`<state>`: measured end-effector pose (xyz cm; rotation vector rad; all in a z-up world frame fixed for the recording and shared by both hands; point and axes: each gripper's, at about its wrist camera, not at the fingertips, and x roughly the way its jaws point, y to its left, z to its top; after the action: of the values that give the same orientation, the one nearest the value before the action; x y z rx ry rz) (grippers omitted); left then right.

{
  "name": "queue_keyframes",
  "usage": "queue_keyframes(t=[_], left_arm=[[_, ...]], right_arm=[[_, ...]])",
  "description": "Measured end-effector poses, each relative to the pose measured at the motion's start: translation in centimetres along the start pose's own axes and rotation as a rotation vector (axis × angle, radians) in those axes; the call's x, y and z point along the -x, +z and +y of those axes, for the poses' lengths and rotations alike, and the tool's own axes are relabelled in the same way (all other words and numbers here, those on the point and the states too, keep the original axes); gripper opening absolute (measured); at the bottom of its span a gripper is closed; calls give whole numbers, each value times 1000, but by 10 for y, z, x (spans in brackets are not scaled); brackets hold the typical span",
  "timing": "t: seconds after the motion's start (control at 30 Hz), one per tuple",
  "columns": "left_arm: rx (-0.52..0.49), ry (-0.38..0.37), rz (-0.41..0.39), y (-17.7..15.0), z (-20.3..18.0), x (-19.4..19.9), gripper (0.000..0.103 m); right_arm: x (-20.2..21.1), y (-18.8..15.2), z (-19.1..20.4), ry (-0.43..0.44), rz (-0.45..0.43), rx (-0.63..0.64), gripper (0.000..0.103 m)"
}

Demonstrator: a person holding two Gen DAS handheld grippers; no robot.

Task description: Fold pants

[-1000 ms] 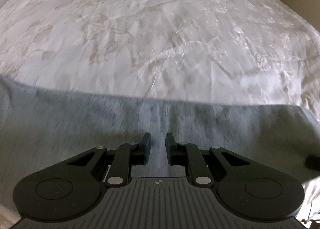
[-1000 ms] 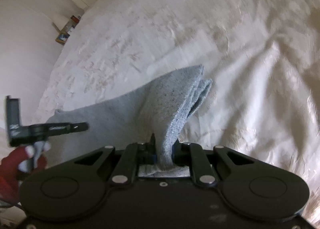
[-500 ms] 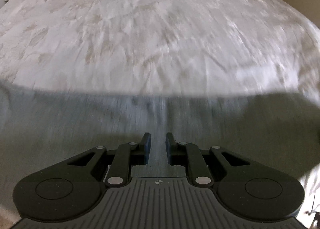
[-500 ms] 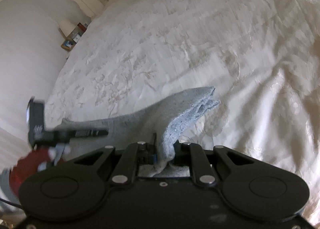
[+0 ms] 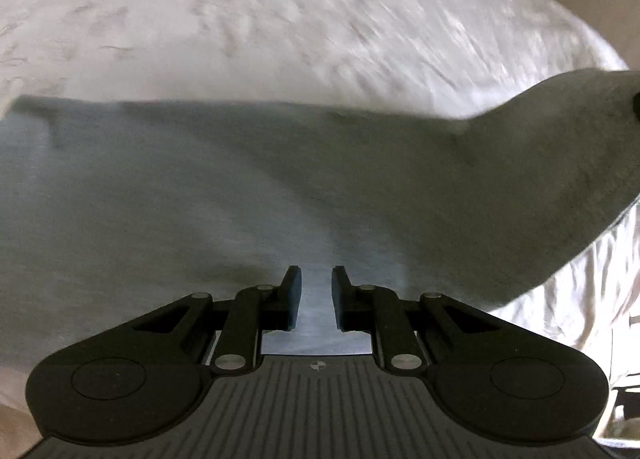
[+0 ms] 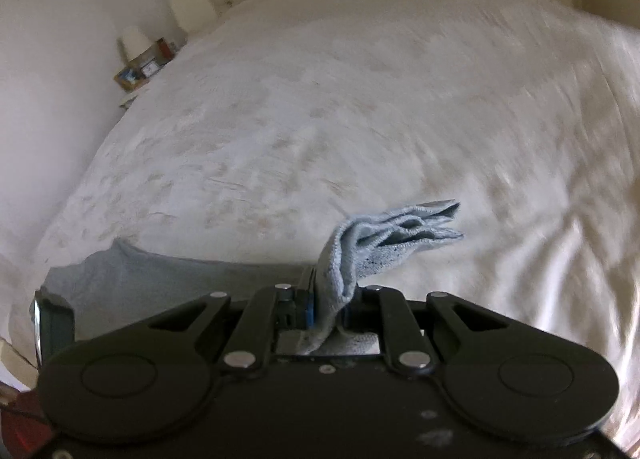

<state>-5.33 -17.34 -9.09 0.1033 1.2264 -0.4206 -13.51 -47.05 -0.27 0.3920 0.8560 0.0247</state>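
Right gripper (image 6: 329,305): clamps a bunched fold of the pants (image 6: 384,235).
Left gripper (image 5: 316,295): narrow gap, grip on blurred cloth unclear.

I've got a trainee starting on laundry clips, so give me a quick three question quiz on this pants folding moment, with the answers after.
1. True or false: the right gripper is clamped on a bunched end of the grey pants.
2. What do the pants lie on: A) a wooden table, B) a white bedspread, C) a carpet?
3. In the left wrist view, what fills the gap between the left gripper fingers?

Key: 1 true. 2 B. 3 Grey pants fabric; whether it is pinched cannot be told.
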Motion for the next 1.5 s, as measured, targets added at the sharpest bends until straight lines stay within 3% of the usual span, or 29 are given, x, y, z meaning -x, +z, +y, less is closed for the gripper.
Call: queue_keyframes(t=[0.17, 0.33, 0.43, 0.53, 0.67, 0.8, 0.9, 0.97, 1.1, 1.17, 1.2, 1.33, 1.4, 1.5], left_arm=[[30, 22, -16, 4, 72, 25, 16], [77, 62, -20, 3, 138, 40, 16], [101, 82, -19, 0, 169, 47, 16], [111, 93, -28, 0, 188, 54, 16], [121, 92, -33, -3, 205, 61, 16], [126, 78, -36, 1, 212, 62, 16], [121, 61, -43, 7, 211, 63, 16], [118, 45, -46, 12, 206, 61, 16], [97, 4, -48, 22, 188, 53, 16], [80, -9, -38, 24, 175, 44, 16], [75, -13, -29, 24, 168, 40, 16], [42, -34, 22, 18, 144, 21, 17], [28, -22, 48, 12, 138, 14, 17], [24, 10, 82, 5, 138, 2, 17]], right_arm=[[-1, 7, 112, 61, -48, 149, 14], [-53, -17, 207, 138, 1, 216, 14], [-103, -44, 248, 146, 83, 233, 14], [-145, -71, 278, 99, 142, 309, 14], [-173, -89, 298, 54, 182, 352, 17], [-174, -92, 312, 131, 193, 368, 47], [-156, -90, 312, 197, 147, 344, 48], [-144, -86, 299, 187, 130, 288, 48], [-124, -84, 250, 56, 105, 162, 46], [-121, -83, 215, -30, 105, 106, 37], [-120, -85, 200, -72, 113, 85, 27], [-126, -103, 139, -196, 218, -11, 12], [-128, -113, 121, -181, 281, -42, 11], [-125, -120, 122, -108, 326, 9, 12]])
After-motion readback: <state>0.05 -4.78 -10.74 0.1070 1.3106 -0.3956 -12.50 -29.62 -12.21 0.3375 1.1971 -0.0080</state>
